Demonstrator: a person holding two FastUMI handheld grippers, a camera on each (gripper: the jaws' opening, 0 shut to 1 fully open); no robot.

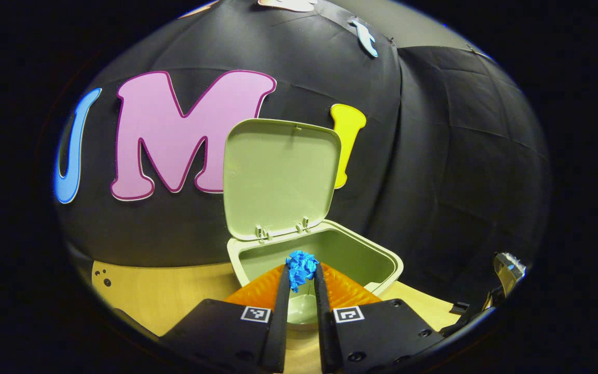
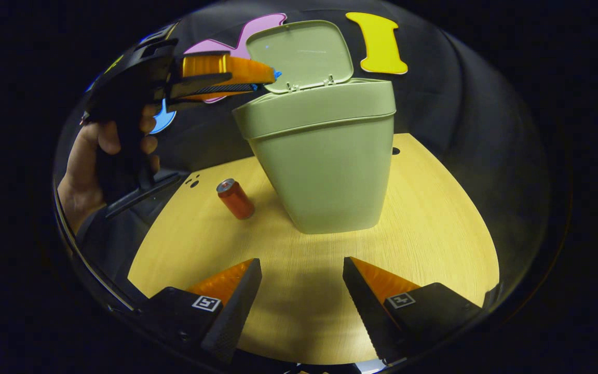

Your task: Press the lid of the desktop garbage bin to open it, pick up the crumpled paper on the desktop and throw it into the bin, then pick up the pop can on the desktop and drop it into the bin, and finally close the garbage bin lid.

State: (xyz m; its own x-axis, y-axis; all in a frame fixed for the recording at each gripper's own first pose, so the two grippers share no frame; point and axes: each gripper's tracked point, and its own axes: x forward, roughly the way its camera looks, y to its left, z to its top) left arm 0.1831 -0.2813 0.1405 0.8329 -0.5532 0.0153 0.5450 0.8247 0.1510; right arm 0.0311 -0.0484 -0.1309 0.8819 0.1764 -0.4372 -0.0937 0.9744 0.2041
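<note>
Left gripper view: the left hand-held gripper [image 1: 301, 275] is seen clamped on the crumpled paper [image 1: 301, 268], both fingers pressed against its sides. The paper is held at the fingertips, directly above the near rim of the garbage bin [image 1: 377, 259]. No long axis can be made out on the paper; it is an irregular wad. The lid [image 1: 281, 179] stands raised beyond the gripper, hinged at the far rim, its inner face turned toward the gripper. The bin's near wall is hidden behind the fingers, and its floor is glimpsed only between them. The worktop [image 1: 174, 291] is seen below and to the left.

Right gripper view: the right hand-held gripper [image 2: 301, 291] is seen with fingers wide apart, nothing between them, low over the worktop. The bin stands straight ahead, upright, its interior hidden from this angle. The pop can [image 2: 235, 198] is ahead and to the left, just beside the bin but apart from it, tilted with its top end leaning up and left. The left gripper is seen far upper left, held by a hand [image 2: 91, 161], its fingertips at the bin's rim; the paper there is almost wholly hidden.
</note>
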